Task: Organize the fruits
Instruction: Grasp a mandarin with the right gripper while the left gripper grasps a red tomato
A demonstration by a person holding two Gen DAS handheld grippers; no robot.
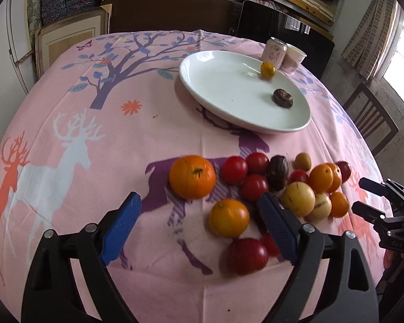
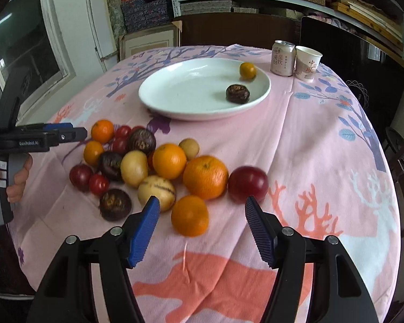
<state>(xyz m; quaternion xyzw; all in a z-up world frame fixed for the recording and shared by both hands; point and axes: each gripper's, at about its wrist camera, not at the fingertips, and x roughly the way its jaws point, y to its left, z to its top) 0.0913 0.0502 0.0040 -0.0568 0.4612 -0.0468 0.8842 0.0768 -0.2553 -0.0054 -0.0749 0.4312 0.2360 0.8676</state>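
Table: a round table under a pink tablecloth (image 2: 309,140) printed with deer and trees.
Plate: a white oval plate (image 2: 180,91) sits toward the far edge of the table; on it lie a small orange citrus (image 2: 247,70) and a dark brown round fruit (image 2: 237,93), apart from each other.
Fruit pile: loose fruit (image 2: 148,167) is clustered on the cloth near the front edge, between the plate and the grippers: oranges, small red tomatoes, pale yellow fruits, dark brown ones and a red plum (image 2: 247,184).
Left gripper (image 1: 199,215): jaws spread wide, holding nothing; a small orange (image 1: 229,217) lies on the cloth between its blue fingers.
Right gripper (image 2: 202,215): jaws spread wide, empty, with an orange (image 2: 190,214) on the cloth between its fingers.
Far edge: a drink can (image 2: 282,58) and a paper cup (image 2: 307,63) stand side by side beyond the plate.
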